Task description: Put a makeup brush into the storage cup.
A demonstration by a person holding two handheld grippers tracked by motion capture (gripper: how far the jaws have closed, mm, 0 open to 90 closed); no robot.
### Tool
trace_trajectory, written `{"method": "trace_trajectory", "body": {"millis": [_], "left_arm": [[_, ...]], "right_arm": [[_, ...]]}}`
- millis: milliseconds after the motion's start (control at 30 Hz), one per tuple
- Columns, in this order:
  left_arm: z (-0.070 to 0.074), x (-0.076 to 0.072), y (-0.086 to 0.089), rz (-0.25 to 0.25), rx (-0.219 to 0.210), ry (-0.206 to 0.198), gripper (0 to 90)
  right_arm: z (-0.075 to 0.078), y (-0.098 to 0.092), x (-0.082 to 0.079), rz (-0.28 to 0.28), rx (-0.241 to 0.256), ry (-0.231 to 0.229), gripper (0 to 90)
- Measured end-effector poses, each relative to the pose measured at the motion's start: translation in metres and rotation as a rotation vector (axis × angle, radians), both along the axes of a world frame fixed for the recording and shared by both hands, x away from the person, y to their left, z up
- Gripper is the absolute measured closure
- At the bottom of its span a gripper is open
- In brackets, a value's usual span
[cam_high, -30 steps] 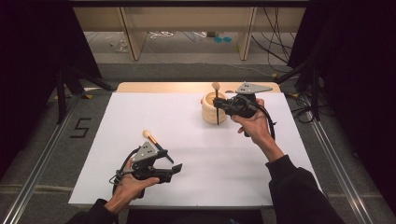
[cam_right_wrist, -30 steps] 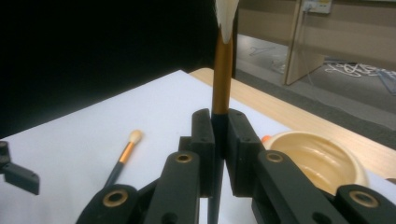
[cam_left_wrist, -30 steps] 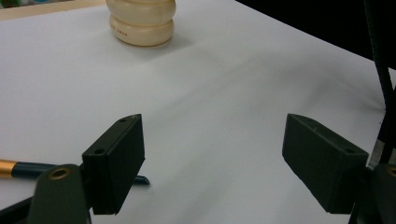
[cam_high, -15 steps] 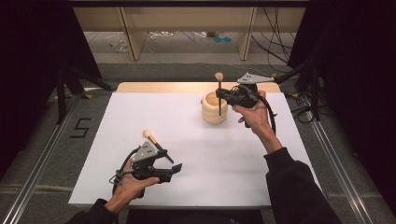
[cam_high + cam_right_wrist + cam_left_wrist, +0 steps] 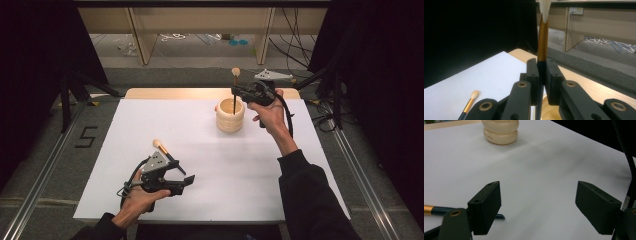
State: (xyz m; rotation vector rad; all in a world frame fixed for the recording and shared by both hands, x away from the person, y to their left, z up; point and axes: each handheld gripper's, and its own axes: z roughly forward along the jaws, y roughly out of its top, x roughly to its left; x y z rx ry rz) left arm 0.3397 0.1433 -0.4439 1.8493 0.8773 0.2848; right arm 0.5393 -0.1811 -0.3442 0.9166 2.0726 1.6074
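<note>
Brush point(image 5: 234, 92) stands upright over the cup point(image 5: 230, 116), my right fingers point(image 5: 236, 91) clamped on it; left fingers point(image 5: 186, 178) spread, empty

In the left gripper view we see the ribbed holder point(image 5: 500, 131) cut off at the top edge, and the lying brush point(image 5: 439, 210) partly hidden behind a jaw. In the right gripper view the held brush point(image 5: 543, 37) loses its tip above, and we glimpse just a sliver of the holder's rim below.
</note>
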Motion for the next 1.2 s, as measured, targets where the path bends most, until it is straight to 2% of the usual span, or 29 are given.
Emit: {"method": "trace_trajectory", "body": {"millis": [133,567,800,833,867,933,1000,1067,1200], "left_arm": [[0.0,0.0,0.0,-0.001,0.0,-0.002,20.5],[0.0,0.001,-0.001,-0.008,0.0,-0.008,20.5],[0.0,0.001,0.0,0.0,0.001,-0.001,20.5],[0.0,0.001,0.0,0.0,0.001,-0.001,20.5],[0.0,0.001,0.0,0.001,0.002,-0.004,20.5],[0.0,0.001,0.0,0.003,0.003,-0.008,20.5],[0.0,0.001,0.0,0.003,0.005,-0.008,20.5],[0.0,0.001,0.0,0.001,0.0,0.0,20.5],[0.0,0.001,0.0,0.001,-0.005,-0.004,20.5]], "right_arm": [[-0.005,-0.001,0.006,-0.013,-0.006,0.019,83.1],[-0.013,-0.007,0.021,-0.05,0.014,0.025,83.1],[-0.018,-0.004,0.027,-0.056,0.022,0.016,83.1],[-0.018,-0.004,0.027,-0.058,0.026,0.03,83.1],[-0.018,-0.003,0.028,-0.059,0.033,0.027,83.1],[-0.017,-0.001,0.03,-0.062,0.005,0.01,83.1],[-0.015,0.003,0.032,-0.055,0.024,-0.007,83.1],[-0.016,0.006,0.034,-0.057,0.032,-0.002,83.1],[-0.022,0.008,0.037,-0.059,0.011,0.008,83.1]]}}
